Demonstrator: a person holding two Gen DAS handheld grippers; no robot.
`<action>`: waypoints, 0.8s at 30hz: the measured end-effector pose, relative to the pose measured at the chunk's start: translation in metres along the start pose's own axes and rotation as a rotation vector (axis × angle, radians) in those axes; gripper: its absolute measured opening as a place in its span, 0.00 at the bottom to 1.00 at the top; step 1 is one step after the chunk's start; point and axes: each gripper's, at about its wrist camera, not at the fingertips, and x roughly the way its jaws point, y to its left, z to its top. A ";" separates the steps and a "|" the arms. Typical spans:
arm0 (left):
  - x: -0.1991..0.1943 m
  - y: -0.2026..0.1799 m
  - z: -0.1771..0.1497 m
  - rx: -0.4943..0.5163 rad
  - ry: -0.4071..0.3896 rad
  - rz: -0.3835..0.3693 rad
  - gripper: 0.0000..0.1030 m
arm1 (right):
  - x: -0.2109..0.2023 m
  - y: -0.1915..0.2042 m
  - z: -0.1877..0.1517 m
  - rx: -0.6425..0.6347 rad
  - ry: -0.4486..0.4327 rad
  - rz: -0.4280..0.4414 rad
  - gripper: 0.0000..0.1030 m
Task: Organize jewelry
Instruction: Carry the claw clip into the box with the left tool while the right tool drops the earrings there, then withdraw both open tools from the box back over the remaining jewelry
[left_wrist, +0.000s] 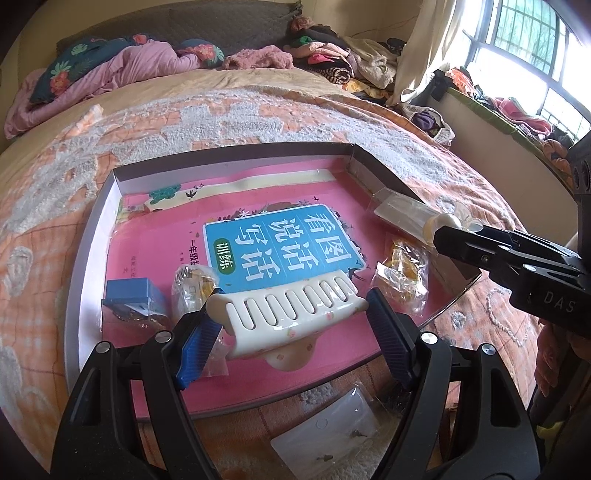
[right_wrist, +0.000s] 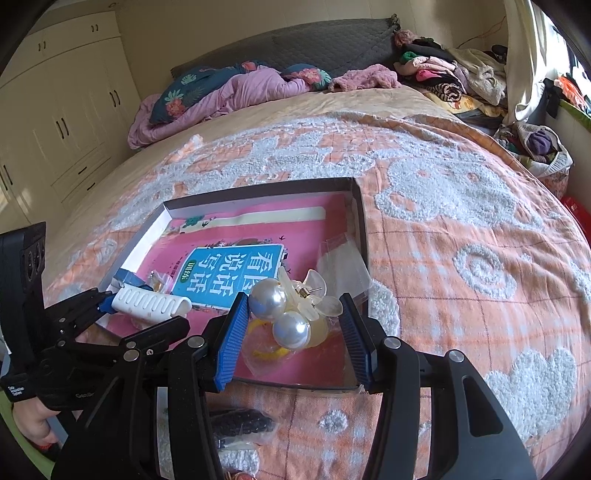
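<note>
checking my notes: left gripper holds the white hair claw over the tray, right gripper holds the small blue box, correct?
Not quite. The right gripper holds a pearl flower clip, not the small blue box, which sits in the tray; the right wrist view shows it. The left gripper does hold the white hair claw.

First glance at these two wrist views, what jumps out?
The white hair claw clip between the left gripper pads, over the near end of the shallow box. Next, the pearl and petal hair clip in the right gripper, above the box's near right corner. Under both lies the pink book with its blue title panel.
</note>
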 end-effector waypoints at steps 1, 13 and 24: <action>0.000 0.000 0.000 0.000 -0.001 0.001 0.67 | 0.000 -0.001 -0.001 0.001 0.000 -0.003 0.47; -0.006 0.002 0.000 -0.001 -0.022 0.005 0.76 | -0.010 -0.006 -0.003 0.053 -0.021 0.024 0.71; -0.034 0.007 0.006 -0.030 -0.074 0.012 0.91 | -0.037 -0.015 -0.004 0.117 -0.080 0.041 0.85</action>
